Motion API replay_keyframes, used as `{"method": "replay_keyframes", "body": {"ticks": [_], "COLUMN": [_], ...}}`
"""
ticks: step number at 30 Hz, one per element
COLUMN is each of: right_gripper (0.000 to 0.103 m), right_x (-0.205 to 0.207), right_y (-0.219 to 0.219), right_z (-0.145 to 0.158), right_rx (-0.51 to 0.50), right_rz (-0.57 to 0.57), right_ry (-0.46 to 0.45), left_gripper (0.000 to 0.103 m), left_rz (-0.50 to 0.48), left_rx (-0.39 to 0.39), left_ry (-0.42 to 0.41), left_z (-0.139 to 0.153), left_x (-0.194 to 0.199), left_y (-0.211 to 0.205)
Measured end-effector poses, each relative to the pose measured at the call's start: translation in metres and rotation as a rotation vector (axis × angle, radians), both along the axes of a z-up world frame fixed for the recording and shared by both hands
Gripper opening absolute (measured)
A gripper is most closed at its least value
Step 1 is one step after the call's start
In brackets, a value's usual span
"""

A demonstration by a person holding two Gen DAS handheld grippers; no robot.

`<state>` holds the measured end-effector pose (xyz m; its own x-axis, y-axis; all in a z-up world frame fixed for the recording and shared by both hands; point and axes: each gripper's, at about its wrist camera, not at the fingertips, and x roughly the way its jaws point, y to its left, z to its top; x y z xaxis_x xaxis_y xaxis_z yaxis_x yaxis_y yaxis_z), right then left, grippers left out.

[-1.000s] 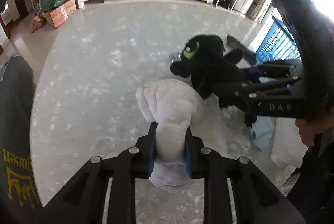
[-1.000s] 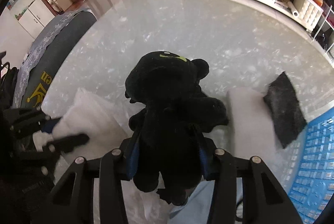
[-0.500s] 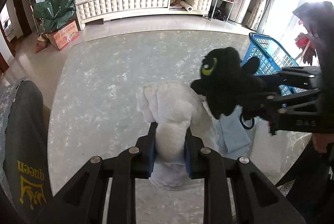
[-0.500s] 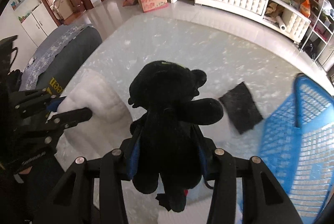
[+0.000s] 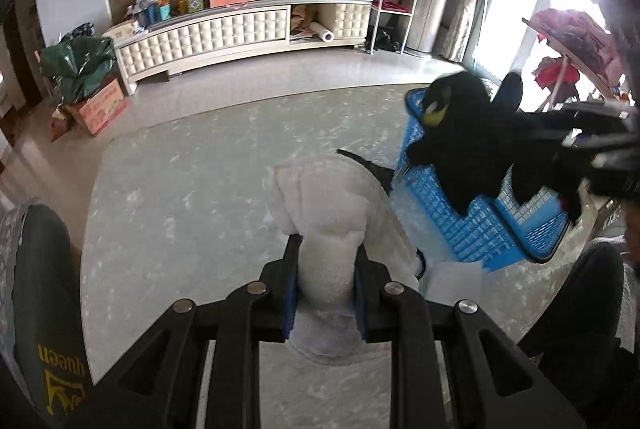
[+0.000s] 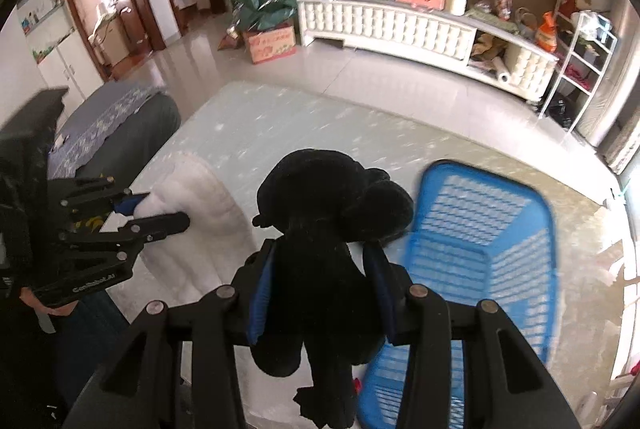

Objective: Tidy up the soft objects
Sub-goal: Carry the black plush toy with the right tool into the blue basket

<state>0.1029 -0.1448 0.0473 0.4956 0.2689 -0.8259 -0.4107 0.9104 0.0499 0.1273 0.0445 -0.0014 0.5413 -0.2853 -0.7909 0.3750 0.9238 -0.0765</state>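
A dark cushion [image 5: 44, 313] says "queen" in yellow. Left gripper [image 5: 326, 293] fingers pinch the white towel [image 5: 328, 197]; right gripper [image 6: 320, 293] fingers pinch the black plush toy [image 6: 324, 229], above the shiny surface [image 5: 192, 189], beside the blue basket [image 6: 488, 229].

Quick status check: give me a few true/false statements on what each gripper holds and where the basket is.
1. The left gripper is shut on the white towel. True.
2. The right gripper is empty. False: it is shut on the black plush toy.
3. The blue basket sits on the marble table. True.
4. The plush toy already lies inside the basket. False: it hangs in the gripper, above the table.
5. The basket is red. False: blue.
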Motion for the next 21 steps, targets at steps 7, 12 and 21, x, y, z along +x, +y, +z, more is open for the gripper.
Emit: {"method": "replay_keyframes", "body": {"ticks": [7, 12, 21], "right_gripper": [0.041, 0.041, 0.039], "right_x": [-0.003, -0.004, 0.021], "right_y": [-0.046, -0.065, -0.077], "right_z": [0.01, -0.01, -0.08], "right_rx": [-0.025, -0.049, -0.113], "right_rz": [-0.085, -0.131, -0.13], "right_ry": [-0.031, 0.028, 0.175], "left_gripper": [0.021, 0.021, 0.021], "left_rz": [-0.025, -0.012, -0.017], "left_rx": [0.034, 0.056, 0.085], "left_ry": [0.009, 0.024, 0.06], "left_z": [-0.002, -0.006, -0.012], "left_x": [0.003, 0.007, 0.01], "left_y": [-0.016, -0.016, -0.025]}}
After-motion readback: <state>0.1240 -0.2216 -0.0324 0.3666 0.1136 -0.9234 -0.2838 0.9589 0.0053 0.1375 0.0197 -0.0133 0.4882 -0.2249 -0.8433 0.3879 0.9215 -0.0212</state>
